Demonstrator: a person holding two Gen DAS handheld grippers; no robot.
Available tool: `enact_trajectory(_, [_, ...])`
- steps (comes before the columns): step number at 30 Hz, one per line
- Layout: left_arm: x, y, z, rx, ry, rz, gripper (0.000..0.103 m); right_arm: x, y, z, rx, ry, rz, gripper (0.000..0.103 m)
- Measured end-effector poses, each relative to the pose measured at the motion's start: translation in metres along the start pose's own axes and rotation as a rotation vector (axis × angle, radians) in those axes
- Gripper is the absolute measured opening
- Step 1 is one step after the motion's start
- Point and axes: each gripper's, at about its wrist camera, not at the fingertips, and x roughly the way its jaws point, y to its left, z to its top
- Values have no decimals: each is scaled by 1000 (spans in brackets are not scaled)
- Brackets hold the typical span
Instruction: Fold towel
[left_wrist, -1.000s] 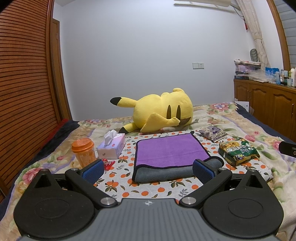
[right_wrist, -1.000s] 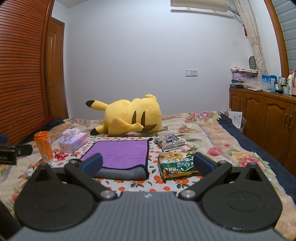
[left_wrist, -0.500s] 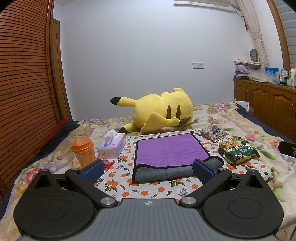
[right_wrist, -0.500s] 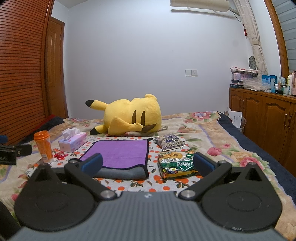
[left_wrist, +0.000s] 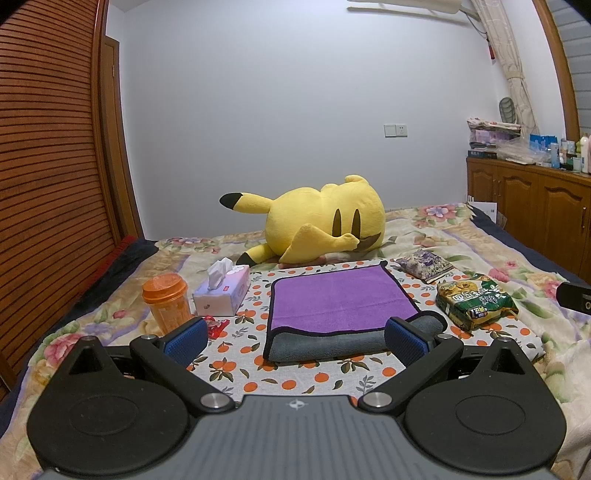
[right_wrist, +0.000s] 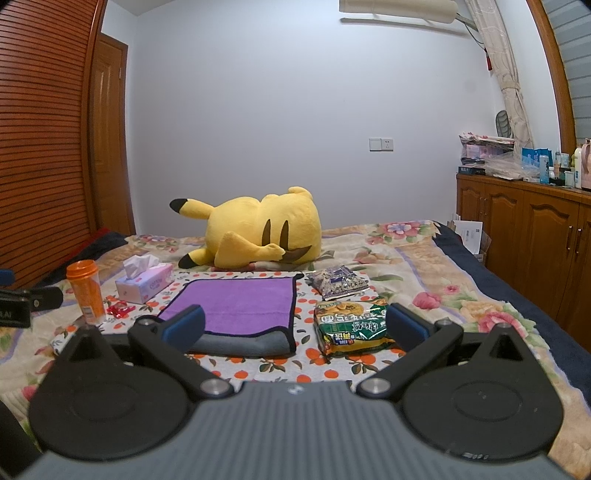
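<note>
The towel (left_wrist: 338, 295) is laid flat on an orange-print cloth (left_wrist: 295, 373) spread over the bed, purple side up with a grey layer folded underneath showing along the near edge. It's framed between the left gripper (left_wrist: 295, 338) fingers, which are spread wide with nothing pinched, held back just short of the towel's near edge. Same deal with the right gripper (right_wrist: 295, 325): fingers splayed apart, nothing gripped, and it's pointed more at the gap between the towel (right_wrist: 240, 306) and a green noodle packet (right_wrist: 351, 326) just beside it. A tissue box (left_wrist: 221, 291) and an orange cup (left_wrist: 168, 304) are parked to the left of the towel. A yellow plush (left_wrist: 325, 221) is flopped right behind the towel's far edge.
</note>
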Motion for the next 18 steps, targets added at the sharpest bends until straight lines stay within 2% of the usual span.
enact_trajectory(8, [3,-2,-6,-1,17,-7,103,2,3,-4,-3,8,0,103])
enact_trajectory(18, [30,1,-11,2,61,-21,103,18,8,-11,-25,51,-9,103])
